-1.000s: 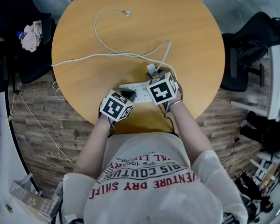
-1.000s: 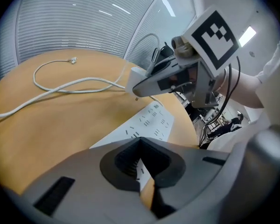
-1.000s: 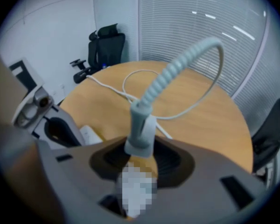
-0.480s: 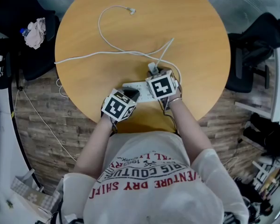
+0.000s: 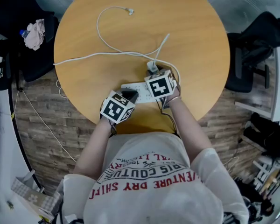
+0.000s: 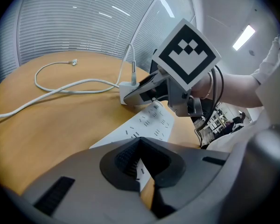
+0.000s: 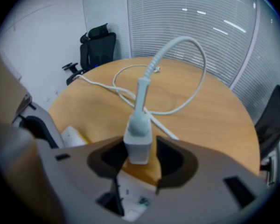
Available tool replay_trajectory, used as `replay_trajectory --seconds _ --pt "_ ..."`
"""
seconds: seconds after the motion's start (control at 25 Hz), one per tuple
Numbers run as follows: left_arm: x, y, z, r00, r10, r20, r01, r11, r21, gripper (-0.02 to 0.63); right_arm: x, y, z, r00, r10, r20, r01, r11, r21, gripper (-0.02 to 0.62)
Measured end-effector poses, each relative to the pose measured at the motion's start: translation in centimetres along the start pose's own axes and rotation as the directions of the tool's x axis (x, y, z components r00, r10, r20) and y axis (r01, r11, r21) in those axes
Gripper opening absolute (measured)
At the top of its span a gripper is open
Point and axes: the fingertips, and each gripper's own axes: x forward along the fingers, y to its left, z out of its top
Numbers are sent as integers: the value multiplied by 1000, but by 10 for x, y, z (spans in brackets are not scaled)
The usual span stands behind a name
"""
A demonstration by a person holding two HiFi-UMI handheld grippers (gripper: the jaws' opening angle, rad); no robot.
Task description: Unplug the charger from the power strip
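A white power strip point(image 5: 139, 90) lies near the front edge of the round wooden table point(image 5: 191, 41). My left gripper point(image 5: 129, 95) is shut on the strip's near end point(image 6: 130, 136), pinning it. The white charger point(image 7: 139, 146) stands between my right gripper's point(image 7: 139, 164) jaws, which are opening; a gap shows beside the block. In the left gripper view the charger point(image 6: 126, 88) sits at the strip's far end, apparently on the wood. Its cable point(image 5: 130, 55) loops across the table.
The cable's loose plug point(image 5: 129, 11) lies at the far side, and a second cord runs off the left rim point(image 5: 58, 63). Black office chairs point(image 5: 252, 45) stand at the right, and a chair with a cloth point(image 5: 35, 34) at the left.
My right gripper has sunk slightly toward the table with the charger still between its jaws. The left gripper and the power strip have stayed put.
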Motion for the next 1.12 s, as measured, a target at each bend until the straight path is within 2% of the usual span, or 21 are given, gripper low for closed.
replay_trajectory --seconds 0.16,0.4,0.44,0.48,0.52,0.6,0.76,0.84,0.96,1.04,1.12 --pt "0 0 0 1000 -8 9 8 1000 -14 29 -11 0 7 997 -7 74 6 1000 7 246" --pt "-2 1 1 1000 6 25 -6 1000 1 29 -46 0 15 979 -2 204 -17 995 93 242" --pt "-2 1 1 999 14 30 -14 1000 4 29 -54 -1 15 974 -7 228 -17 994 105 204" --pt "-2 1 1 999 21 32 -21 1000 6 29 -62 -3 15 968 -13 250 -17 993 118 120" --pt "-2 1 1 999 27 30 -27 1000 8 29 -69 -4 14 963 -14 269 -23 991 133 77" --pt "-1 0 -1 999 39 15 -40 999 23 29 -81 -5 12 956 -6 295 -39 988 147 48" --pt "-4 -13 -2 998 59 -10 -58 994 88 29 -101 -6 12 940 -1 340 -40 993 113 33" --pt "-11 -24 7 997 68 29 -71 992 100 29 -117 -6 14 917 10 398 -47 995 83 28" --pt "-28 -41 28 987 94 129 -110 987 117 29 -146 -3 19 869 34 494 -58 998 33 26" --pt "-46 -53 48 969 105 222 -138 981 138 29 -163 -1 21 843 47 535 -66 998 15 26" --pt "-70 -66 70 939 119 324 -178 971 158 29 -179 0 22 824 59 563 -77 997 9 26"
